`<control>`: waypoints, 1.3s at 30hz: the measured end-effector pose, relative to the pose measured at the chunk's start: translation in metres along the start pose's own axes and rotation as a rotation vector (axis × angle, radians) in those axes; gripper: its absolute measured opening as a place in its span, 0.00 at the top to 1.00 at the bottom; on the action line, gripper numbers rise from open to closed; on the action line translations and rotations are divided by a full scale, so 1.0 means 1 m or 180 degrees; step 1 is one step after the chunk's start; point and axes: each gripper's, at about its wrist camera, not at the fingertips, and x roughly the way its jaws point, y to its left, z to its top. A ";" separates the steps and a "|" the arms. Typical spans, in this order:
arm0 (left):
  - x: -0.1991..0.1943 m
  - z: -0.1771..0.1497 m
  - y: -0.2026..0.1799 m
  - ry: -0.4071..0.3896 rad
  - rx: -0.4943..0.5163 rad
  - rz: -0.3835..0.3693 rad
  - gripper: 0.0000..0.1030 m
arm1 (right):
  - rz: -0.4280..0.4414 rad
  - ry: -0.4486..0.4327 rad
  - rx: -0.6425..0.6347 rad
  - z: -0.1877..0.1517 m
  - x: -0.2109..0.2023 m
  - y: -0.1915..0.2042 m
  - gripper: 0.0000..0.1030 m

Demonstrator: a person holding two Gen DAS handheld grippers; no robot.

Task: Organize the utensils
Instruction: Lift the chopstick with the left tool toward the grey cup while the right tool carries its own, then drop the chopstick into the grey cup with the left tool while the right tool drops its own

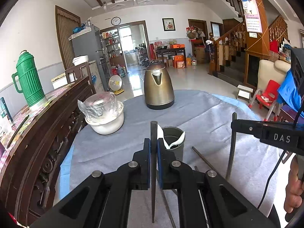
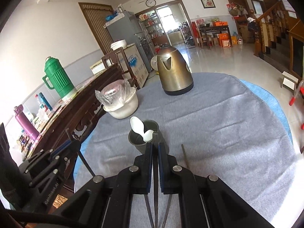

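Observation:
A grey cup [image 1: 173, 148] stands on the grey cloth with two white spoons [image 1: 175, 142] in it. My left gripper [image 1: 153, 142] is shut on a dark chopstick [image 1: 153, 190] that stands upright, just left of the cup and nearer to me. At the right, my right gripper [image 1: 235, 126] is shut on another dark chopstick [image 1: 230, 157], lifted off the cloth. In the right wrist view that gripper [image 2: 155, 146] grips its chopstick [image 2: 155, 180] just in front of the cup [image 2: 142, 142] and spoons [image 2: 136, 125]; the left gripper [image 2: 70, 142] shows at the left.
A loose chopstick [image 1: 203, 156] [image 2: 184, 155] lies on the cloth right of the cup; more dark sticks lie under the grippers. A bronze kettle [image 1: 158, 87] stands at the back, a white bowl with a wrapped glass [image 1: 104, 115] at the left. A carved wooden sideboard [image 1: 38, 133] borders the table's left.

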 end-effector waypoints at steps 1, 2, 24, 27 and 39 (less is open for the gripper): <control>0.000 0.001 0.000 0.0004 -0.0004 -0.0015 0.93 | 0.0006 -0.0021 0.0012 0.002 -0.002 -0.001 0.94; 0.001 0.003 0.001 0.0007 -0.0017 -0.0040 0.93 | 0.0009 -0.0035 0.0019 0.003 -0.004 -0.001 0.94; 0.017 0.100 0.079 -0.0567 -0.0795 -0.0555 0.94 | 0.0117 -0.0851 -0.0114 0.120 -0.050 0.044 0.94; 0.015 0.112 0.079 -0.0734 -0.0852 -0.0551 0.94 | 0.0075 -0.0985 -0.0146 0.137 -0.049 0.053 0.94; 0.074 0.080 0.062 -0.0449 -0.0911 -0.0418 0.93 | -0.0248 -0.0766 -0.0222 0.131 0.037 0.052 0.94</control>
